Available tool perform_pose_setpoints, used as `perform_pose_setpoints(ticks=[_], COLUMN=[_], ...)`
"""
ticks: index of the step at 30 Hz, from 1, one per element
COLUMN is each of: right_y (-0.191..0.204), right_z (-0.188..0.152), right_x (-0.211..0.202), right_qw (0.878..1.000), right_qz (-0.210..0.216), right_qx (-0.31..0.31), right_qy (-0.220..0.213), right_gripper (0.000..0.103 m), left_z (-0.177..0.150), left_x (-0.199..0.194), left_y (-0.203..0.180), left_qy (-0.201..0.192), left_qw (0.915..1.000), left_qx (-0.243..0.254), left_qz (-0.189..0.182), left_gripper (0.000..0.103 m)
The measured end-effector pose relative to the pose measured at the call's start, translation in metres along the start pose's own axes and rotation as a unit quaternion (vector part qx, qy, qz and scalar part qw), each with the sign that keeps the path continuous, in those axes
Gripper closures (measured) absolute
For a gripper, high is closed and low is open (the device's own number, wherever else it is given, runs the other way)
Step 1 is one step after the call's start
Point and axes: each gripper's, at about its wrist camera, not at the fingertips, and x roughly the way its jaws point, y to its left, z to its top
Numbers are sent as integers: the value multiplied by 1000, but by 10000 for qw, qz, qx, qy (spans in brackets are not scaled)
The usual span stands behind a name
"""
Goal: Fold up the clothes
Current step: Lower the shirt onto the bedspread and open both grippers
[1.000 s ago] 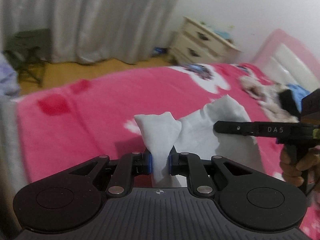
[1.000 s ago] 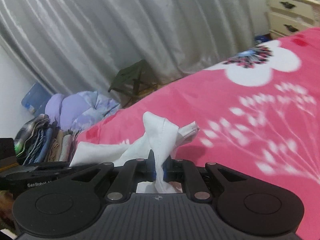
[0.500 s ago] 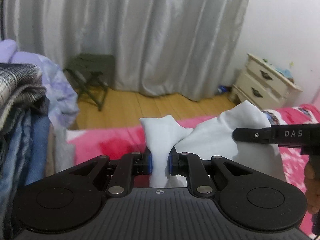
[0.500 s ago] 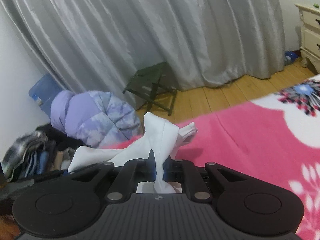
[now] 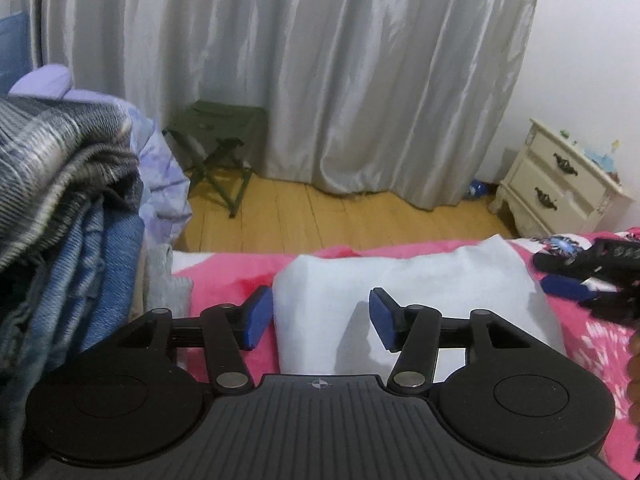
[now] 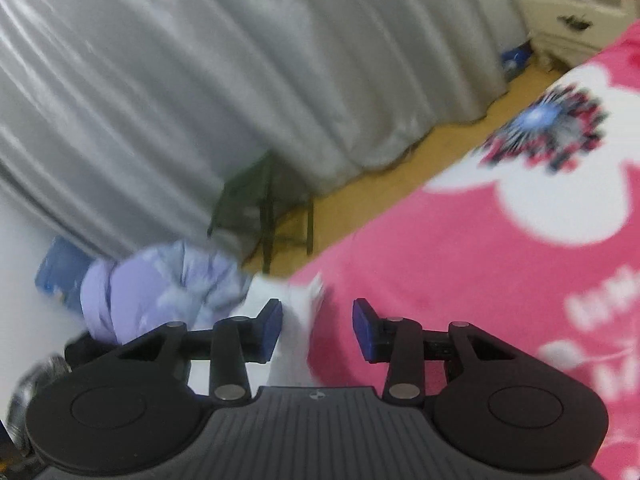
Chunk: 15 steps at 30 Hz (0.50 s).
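White cloth (image 5: 400, 280) lies folded on pink bed (image 5: 224, 276), near foot edge. Left gripper (image 5: 320, 316) released, fingers spread over cloth. Right gripper (image 6: 316, 328) released too, beside cloth edge (image 6: 288, 320). Clothes pile (image 5: 60, 208) at left, curtain (image 5: 280, 60) behind.

A pink floral bed (image 5: 224, 280) carries 1 white garment (image 5: 400, 280) and, seemingly, stacked clothes (image 5: 60, 216).
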Motion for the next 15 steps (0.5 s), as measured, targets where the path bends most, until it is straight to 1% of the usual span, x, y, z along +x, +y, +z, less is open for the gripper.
perform_pose_setpoints(ticks=[1, 3, 4, 5, 6, 8, 9, 10, 11, 12, 13, 15], right_y=[-4, 2, 5, 9, 9, 7, 1, -5, -11, -16, -21, -29], right_z=[1, 2, 2, 3, 0, -7, -9, -12, -15, -14, -13, -11], right_x=[-3, -6, -7, -8, -1, 16, 22, 28, 33, 30, 23, 10], right_qw=[9999, 9993, 9983, 9967, 9960, 9947, 9958, 9969, 9972, 9973, 9974, 9976], right_qz=[-13, 361, 573, 785, 849, 890, 712, 477, 240, 180, 170, 151], right_qx=[85, -45, -129, -213, -201, -124, -21, 100, 222, 287, 336, 435], right_qy=[-51, -13, 14, 42, 175, 503, 577, 624, 671, 649, 607, 522], right_gripper=[65, 71, 71, 71, 71, 71, 71, 72, 78, 81, 80, 80], left_z=[0, -1, -2, -3, -5, -7, -9, -9, -10, -10, -11, -12], left_x=[-5, -9, -11, -13, -15, -9, -6, 3, 12, 20, 26, 25], left_y=[-1, -5, -7, -9, -12, -16, -17, -18, -16, -14, -10, -9], left_qy=[-89, -288, -388, -483, -575, -431, -355, -91, 231, 441, 578, 535], left_qw=[10000, 9994, 9990, 9983, 9974, 9975, 9975, 9982, 9984, 9980, 9976, 9979], left_qx=[42, 165, 228, 333, 437, 539, 589, 572, 522, 440, 333, 308], left_qz=[-15, -4, 0, -17, -35, -125, -169, -124, -30, 84, 177, 171], left_gripper=[48, 47, 45, 42, 40, 37, 37, 37, 37, 37, 37, 37])
